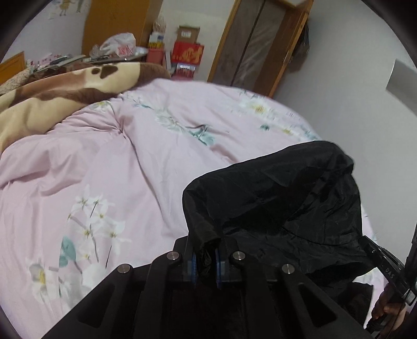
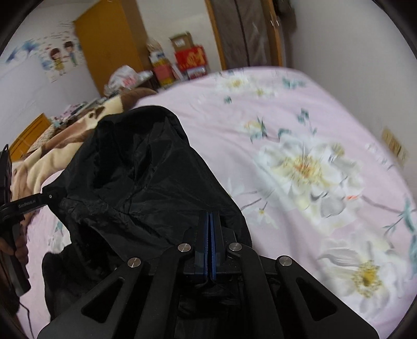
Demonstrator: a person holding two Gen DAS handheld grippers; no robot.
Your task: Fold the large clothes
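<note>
A black garment (image 1: 281, 198) of thin shiny cloth hangs between my two grippers above a pink flowered duvet (image 1: 130, 161). My left gripper (image 1: 207, 256) is shut on a bunched edge of the garment, with cloth pinched between its blue pads. My right gripper (image 2: 209, 229) is shut on another edge of the same garment (image 2: 135, 169), its blue pads pressed together with the cloth draped over them. The right gripper shows at the right edge of the left wrist view (image 1: 385, 263), and the left gripper shows at the left edge of the right wrist view (image 2: 31, 203). The garment's lower part sags out of view.
A brown and cream blanket (image 1: 52, 91) lies heaped at the far left of the bed. Red boxes (image 1: 186, 56) and a plastic bag (image 1: 118, 44) stand behind it beside an orange wardrobe (image 1: 117, 23). A wooden-framed door (image 1: 258, 44) and a white wall (image 1: 365, 104) lie to the right.
</note>
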